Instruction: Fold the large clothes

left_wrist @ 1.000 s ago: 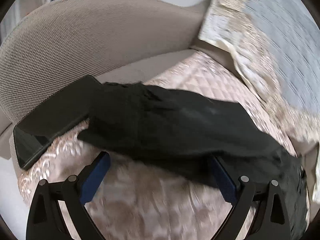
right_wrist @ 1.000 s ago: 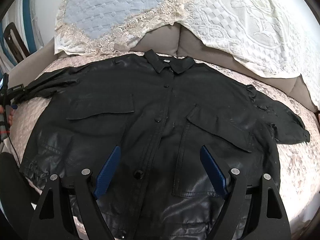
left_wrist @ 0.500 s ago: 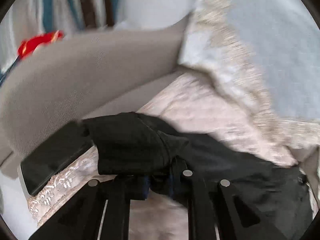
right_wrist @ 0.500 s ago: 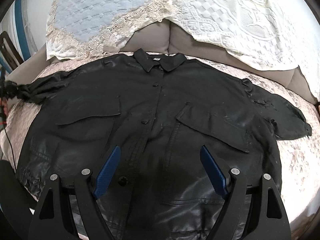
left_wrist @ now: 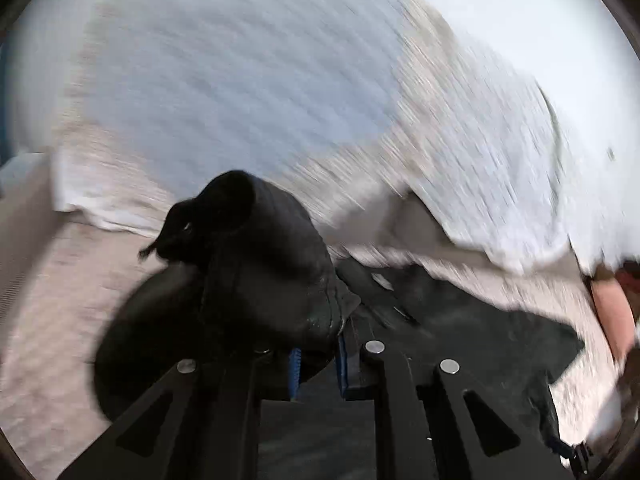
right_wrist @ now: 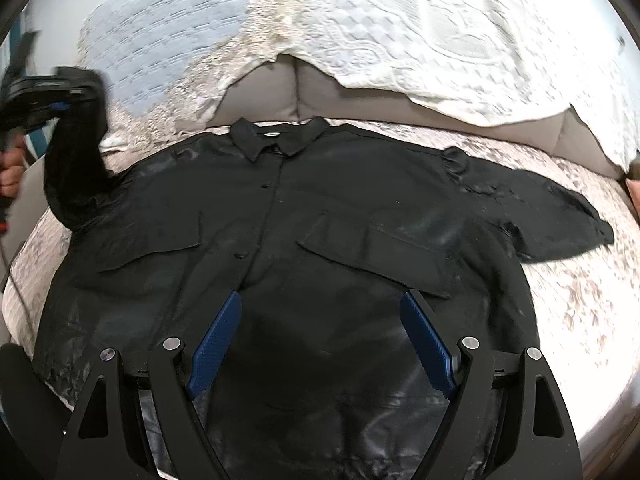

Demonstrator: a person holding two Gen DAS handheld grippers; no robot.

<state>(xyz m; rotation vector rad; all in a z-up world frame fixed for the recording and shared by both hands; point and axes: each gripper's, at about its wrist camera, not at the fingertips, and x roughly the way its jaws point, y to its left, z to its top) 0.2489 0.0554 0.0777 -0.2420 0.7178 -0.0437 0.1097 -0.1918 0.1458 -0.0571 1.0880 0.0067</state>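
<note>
A large black button-up shirt (right_wrist: 304, 232) lies front-up on the sofa seat, collar toward the backrest, its right sleeve (right_wrist: 560, 220) spread out flat. My left gripper (left_wrist: 318, 344) is shut on the cuff of the other sleeve (left_wrist: 256, 264), which bunches over its fingers and hangs lifted off the seat. In the right wrist view that gripper (right_wrist: 60, 92) shows at the far left, held by a hand, with the sleeve (right_wrist: 76, 168) rising from the shoulder. My right gripper (right_wrist: 320, 308) hovers open above the shirt's lower front, nothing between its blue pads.
A pale patterned quilt (right_wrist: 568, 312) covers the seat. Cream and light-blue lace covers (right_wrist: 400, 28) drape the grey backrest (right_wrist: 288, 92). A hand (left_wrist: 612, 312) shows at the right edge of the left wrist view. A cable (right_wrist: 16, 280) trails at the left.
My left gripper closed on the sleeve cuff, then lifted it and swung it up and toward the shirt's body. My right gripper drifted slightly over the shirt and stayed open.
</note>
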